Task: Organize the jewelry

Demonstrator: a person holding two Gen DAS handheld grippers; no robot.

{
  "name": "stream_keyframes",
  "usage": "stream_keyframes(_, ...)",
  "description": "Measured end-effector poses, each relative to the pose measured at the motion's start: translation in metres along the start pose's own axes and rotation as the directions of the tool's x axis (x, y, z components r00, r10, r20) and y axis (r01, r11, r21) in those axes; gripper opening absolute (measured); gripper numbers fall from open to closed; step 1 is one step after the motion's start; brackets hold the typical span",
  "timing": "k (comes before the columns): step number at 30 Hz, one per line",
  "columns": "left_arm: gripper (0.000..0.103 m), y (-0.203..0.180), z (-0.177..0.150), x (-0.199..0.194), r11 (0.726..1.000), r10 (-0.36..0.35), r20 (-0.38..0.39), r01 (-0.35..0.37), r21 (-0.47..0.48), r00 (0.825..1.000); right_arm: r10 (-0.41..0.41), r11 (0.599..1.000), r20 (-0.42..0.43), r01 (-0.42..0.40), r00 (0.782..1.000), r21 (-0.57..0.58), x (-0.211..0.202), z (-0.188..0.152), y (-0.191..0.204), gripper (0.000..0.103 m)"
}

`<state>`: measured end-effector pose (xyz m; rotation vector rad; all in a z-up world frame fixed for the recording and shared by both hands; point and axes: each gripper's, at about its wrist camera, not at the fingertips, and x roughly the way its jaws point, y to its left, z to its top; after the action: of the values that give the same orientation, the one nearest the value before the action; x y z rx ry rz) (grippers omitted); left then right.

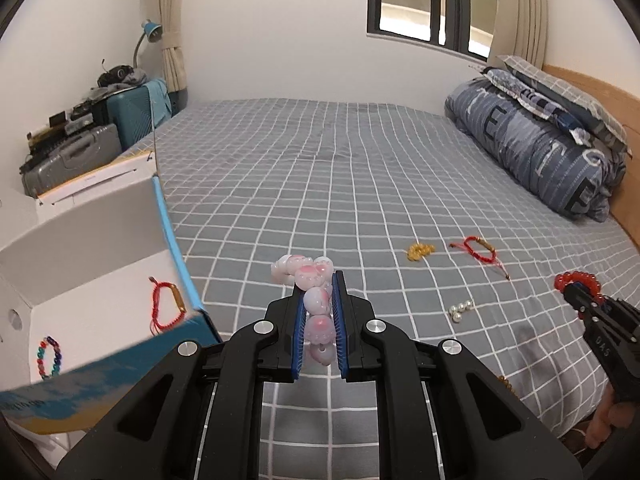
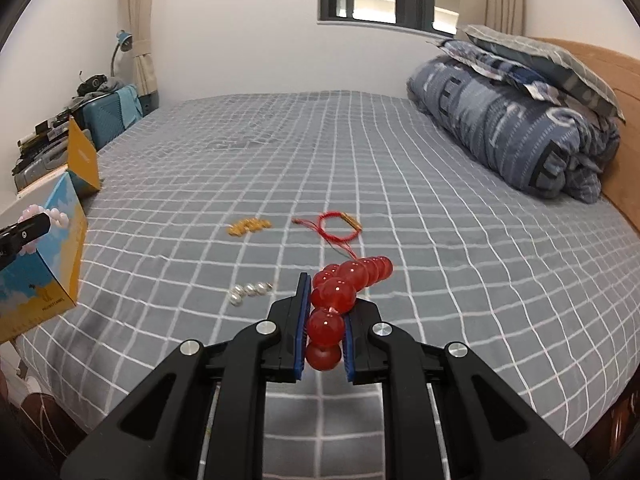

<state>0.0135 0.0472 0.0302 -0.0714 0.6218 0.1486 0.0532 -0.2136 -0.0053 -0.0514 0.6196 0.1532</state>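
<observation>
the left gripper [image 1: 320,300] has its jaws nearly closed on a pink and white bead bracelet [image 1: 312,284], lifted clear of the bed [image 1: 320,160]; the right gripper [image 2: 326,312] is likewise clamped on a red bead bracelet [image 2: 344,280], also off the sheet. just left of the left gripper stands the open box [image 1: 100,240], already holding a red cord bracelet [image 1: 166,306] and a multicoloured bead bracelet [image 1: 50,358]. the step in hand looks like carrying both pieces to the box; next, each must be brought over its opening and released. lying on the bed are a gold chain [image 2: 248,226], another red cord bracelet [image 2: 338,224] and pearl beads [image 2: 250,291]. small print on the box's side is too blurred to read; the rolled duvet [image 1: 540,148] shows large letters, partly hidden.
</observation>
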Motion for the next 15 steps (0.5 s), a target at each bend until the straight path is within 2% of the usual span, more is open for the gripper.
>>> stream_keyframes(7, 0.012, 0.025, 0.026, -0.015, 1.000, 0.018, 0.023, -0.017, -0.022, 1.000, 0.036, 0.999, 0.000, -0.036, 0.999, -0.029, 0.004, 0.019, 0.032, 0.013)
stream_keyframes(15, 0.012, 0.057, 0.042, -0.035, 0.996, 0.084, 0.044, -0.082, -0.036, 0.995, 0.104, 0.992, -0.002, -0.104, 0.995, -0.064, 0.012, 0.042, 0.080, 0.013)
